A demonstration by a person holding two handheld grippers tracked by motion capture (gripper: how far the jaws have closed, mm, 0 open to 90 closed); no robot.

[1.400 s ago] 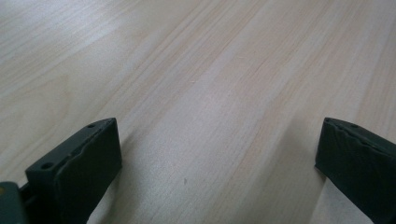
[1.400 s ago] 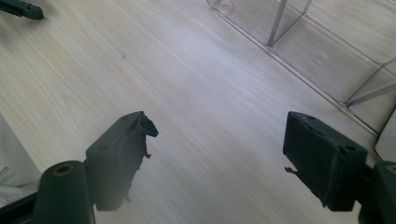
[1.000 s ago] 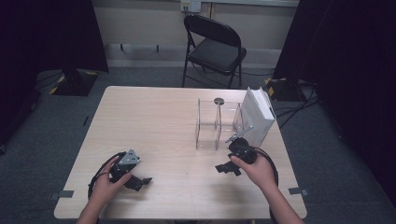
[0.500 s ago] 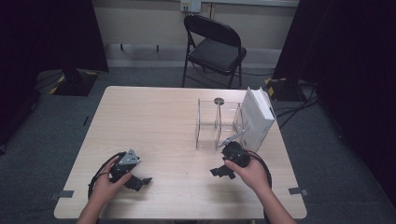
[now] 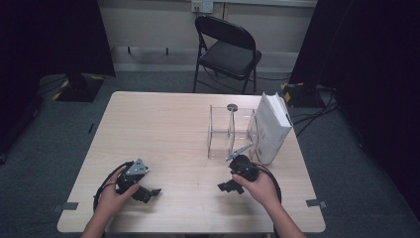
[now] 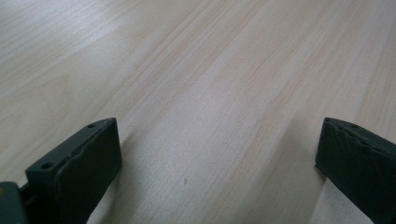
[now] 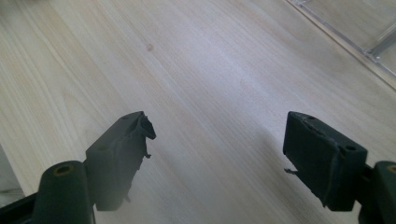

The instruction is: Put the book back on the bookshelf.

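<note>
My left gripper [image 5: 148, 192] rests low on the wooden table [image 5: 163, 129] near its front left, held in a hand, jaws wide apart with only bare wood between them [image 6: 215, 154]. My right gripper [image 5: 229, 187] sits at the front right in the other hand, open and empty [image 7: 215, 154]. Just behind it stands a clear acrylic rack [image 5: 232, 131], whose base edge [image 7: 355, 42] reaches into the right gripper view. A thick white book [image 5: 271, 128] stands upright against the rack's right side.
A black folding chair [image 5: 228, 52] stands beyond the table's far edge. Cables lie on the floor at the right [image 5: 317, 111]. Dark curtains hang on both sides. Tape marks sit at the table's front corners [image 5: 70, 206].
The right gripper has drawn back toward the front edge and slightly left, away from the rack. The left gripper has stayed still.
</note>
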